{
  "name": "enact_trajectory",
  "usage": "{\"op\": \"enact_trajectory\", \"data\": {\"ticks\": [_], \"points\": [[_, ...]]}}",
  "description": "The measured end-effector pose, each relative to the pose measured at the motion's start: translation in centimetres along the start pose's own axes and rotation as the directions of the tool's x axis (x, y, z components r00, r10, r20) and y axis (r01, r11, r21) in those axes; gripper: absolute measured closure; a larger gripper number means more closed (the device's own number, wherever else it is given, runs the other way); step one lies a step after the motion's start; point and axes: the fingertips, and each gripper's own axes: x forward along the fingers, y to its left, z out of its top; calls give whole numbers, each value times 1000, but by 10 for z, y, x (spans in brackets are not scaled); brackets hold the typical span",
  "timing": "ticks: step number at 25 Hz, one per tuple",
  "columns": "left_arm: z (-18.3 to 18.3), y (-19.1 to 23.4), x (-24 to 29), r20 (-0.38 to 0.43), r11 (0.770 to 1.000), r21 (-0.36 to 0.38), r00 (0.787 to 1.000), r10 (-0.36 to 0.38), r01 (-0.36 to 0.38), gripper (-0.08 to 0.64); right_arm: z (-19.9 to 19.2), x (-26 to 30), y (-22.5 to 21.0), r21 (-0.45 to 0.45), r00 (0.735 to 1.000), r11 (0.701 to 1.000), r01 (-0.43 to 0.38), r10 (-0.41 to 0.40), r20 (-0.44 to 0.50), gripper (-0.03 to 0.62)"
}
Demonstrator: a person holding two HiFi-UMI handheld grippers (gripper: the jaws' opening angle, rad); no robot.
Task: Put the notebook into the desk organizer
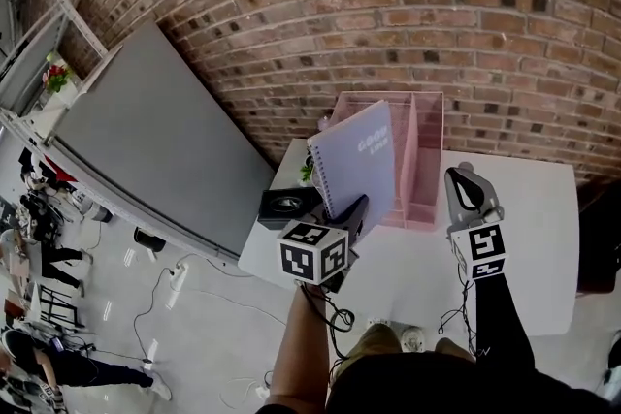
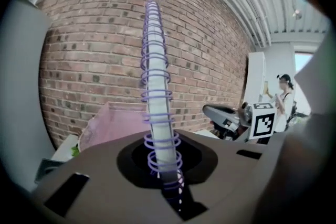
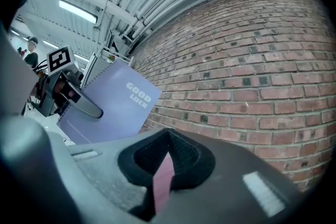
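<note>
While the left gripper (image 1: 357, 207) was clamped on the spiral-bound edge of the notebook (image 1: 361, 160), the lavender book stood on end above the white surface (image 1: 524, 208), tilted. In the head view its upper part overlapped the left compartment of the pink desk organizer (image 1: 427, 141). Whether its lower edge sat inside that compartment could not be determined. The left forearm, bare, reached up from the lower frame edge, with its gripper aimed toward the brick wall (image 1: 388, 15). The right arm, in a dark sleeve, extended alongside it. The right gripper (image 1: 463, 177) was held just beside the organizer's right wall. Its jaws were drawn nearly together, with a thin pink sliver showing in the slit. Whether they pinched it could not be established. The notebook's printed cover faced the right gripper. A small black object (image 1: 288, 203) lay on the surface left of the organizer.
</note>
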Motion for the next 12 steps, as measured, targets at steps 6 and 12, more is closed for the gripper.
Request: {"op": "enact_trajectory", "data": {"ticks": [6,12], "points": [[-14,12,29,-138,986,-74,978,-159,150,523,2,20,-5,-59,999,997,47,-48,-18,592],[-11,28,46,-176,954,-126,940,-293,274,517,5,50,-2,-132,995,988,78,-84,-44,592]]}}
